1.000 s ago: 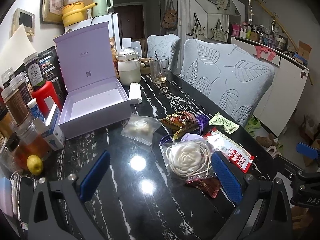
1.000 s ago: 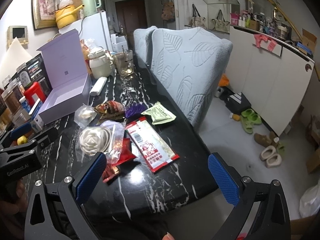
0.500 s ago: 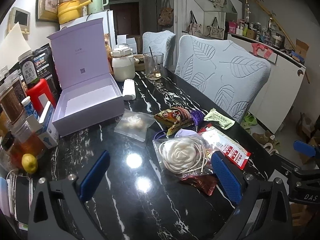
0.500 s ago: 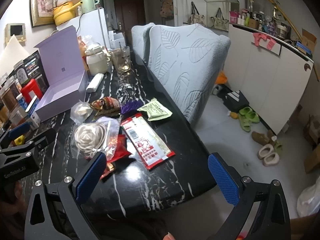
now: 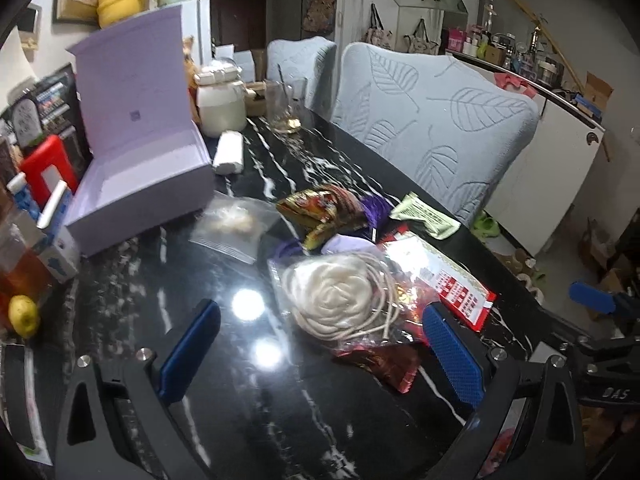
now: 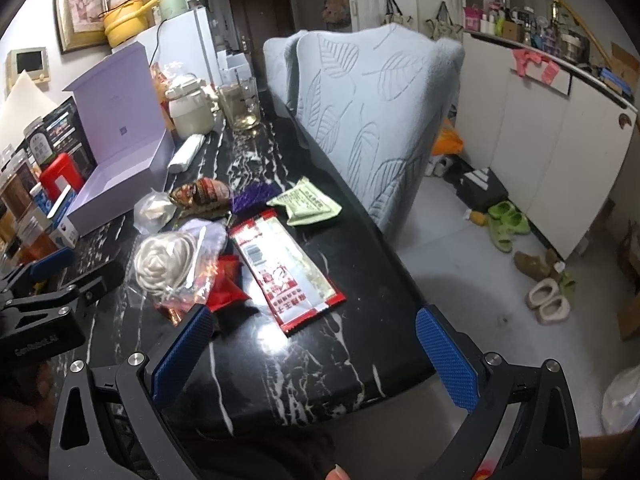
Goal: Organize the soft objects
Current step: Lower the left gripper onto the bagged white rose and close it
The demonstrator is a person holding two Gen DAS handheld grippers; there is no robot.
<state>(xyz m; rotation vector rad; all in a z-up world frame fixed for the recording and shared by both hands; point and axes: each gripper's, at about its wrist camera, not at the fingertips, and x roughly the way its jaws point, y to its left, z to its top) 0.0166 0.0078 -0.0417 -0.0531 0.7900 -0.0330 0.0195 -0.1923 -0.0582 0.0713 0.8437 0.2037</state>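
Both claws, left (image 5: 320,344) and right (image 6: 312,350), wide open, empty, above table (image 6: 304,360) near edge; pouches heaped mid-table beside open box (image 5: 136,184), presumably for loading.

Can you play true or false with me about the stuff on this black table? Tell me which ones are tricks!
1. The purple box has its lid standing open. True.
2. The left gripper is squeezing the bag with the white rose. False: its jaws are wide open and hold nothing.
3. The long red and white packet lies flat on the table. True.
4. The green packet is inside the purple box. False: it lies on the table near the chair.
5. The right gripper is open. True.
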